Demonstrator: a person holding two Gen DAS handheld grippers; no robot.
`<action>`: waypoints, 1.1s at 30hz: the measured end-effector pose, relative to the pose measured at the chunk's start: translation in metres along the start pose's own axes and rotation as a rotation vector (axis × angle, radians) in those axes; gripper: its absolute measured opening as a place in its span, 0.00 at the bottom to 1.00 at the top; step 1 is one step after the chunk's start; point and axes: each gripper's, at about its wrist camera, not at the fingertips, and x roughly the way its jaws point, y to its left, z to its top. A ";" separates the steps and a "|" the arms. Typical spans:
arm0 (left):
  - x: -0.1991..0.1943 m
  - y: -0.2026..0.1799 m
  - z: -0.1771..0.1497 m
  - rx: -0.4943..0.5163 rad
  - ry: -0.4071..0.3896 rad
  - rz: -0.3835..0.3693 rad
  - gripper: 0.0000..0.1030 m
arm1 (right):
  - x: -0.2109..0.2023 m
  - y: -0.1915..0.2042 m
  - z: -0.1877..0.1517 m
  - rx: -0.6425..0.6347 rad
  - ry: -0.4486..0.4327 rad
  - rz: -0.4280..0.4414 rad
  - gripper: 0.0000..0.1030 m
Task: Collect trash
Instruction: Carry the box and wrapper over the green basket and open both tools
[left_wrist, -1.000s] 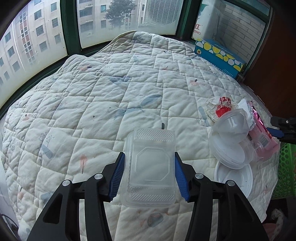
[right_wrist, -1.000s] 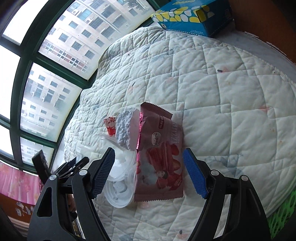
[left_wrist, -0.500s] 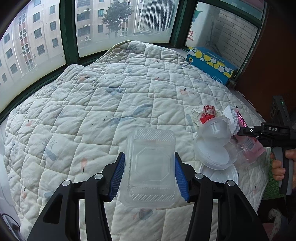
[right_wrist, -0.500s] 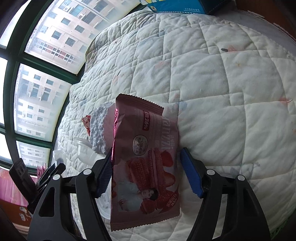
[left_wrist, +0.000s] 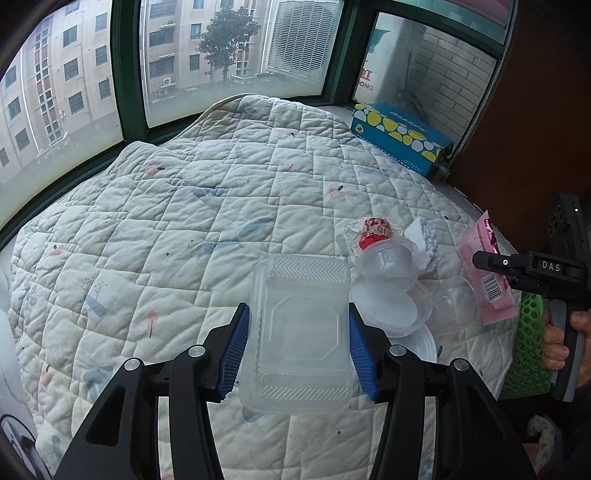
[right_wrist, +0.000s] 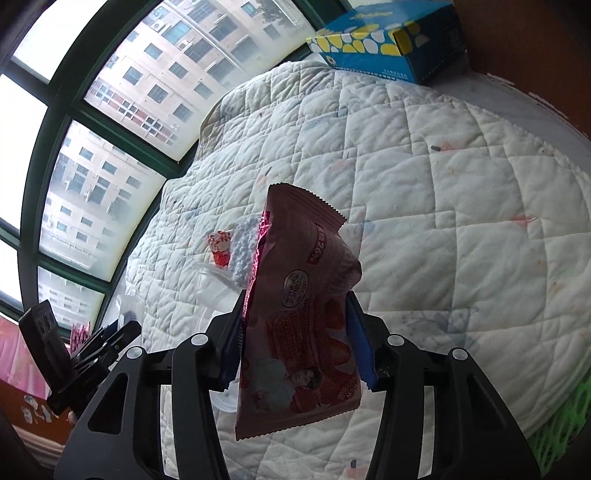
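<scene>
Lifted off the quilt (right_wrist: 461, 192) since a second ago, the wrapper (right_wrist: 301, 325) now hangs clenched in the right gripper (right_wrist: 295, 343) jaws above the bed. Left gripper (left_wrist: 297, 349) jaws grasp the clear box (left_wrist: 299, 332), beside the cups (left_wrist: 388, 266) and lids (left_wrist: 388, 312); green basket (left_wrist: 528, 350) at right.

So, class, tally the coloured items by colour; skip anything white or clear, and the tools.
Pink: 1, snack wrapper
Red-and-white: 1, crumpled wrapper
Blue with yellow: 1, tissue box
Green: 1, basket
Total: 4
</scene>
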 end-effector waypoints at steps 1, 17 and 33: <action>-0.003 -0.005 0.000 0.006 -0.004 -0.003 0.48 | -0.005 0.002 -0.002 -0.009 -0.010 -0.001 0.48; -0.038 -0.095 -0.005 0.127 -0.043 -0.085 0.48 | -0.089 -0.008 -0.047 -0.056 -0.135 -0.083 0.49; -0.048 -0.211 -0.007 0.273 -0.056 -0.220 0.48 | -0.171 -0.089 -0.086 0.068 -0.242 -0.203 0.49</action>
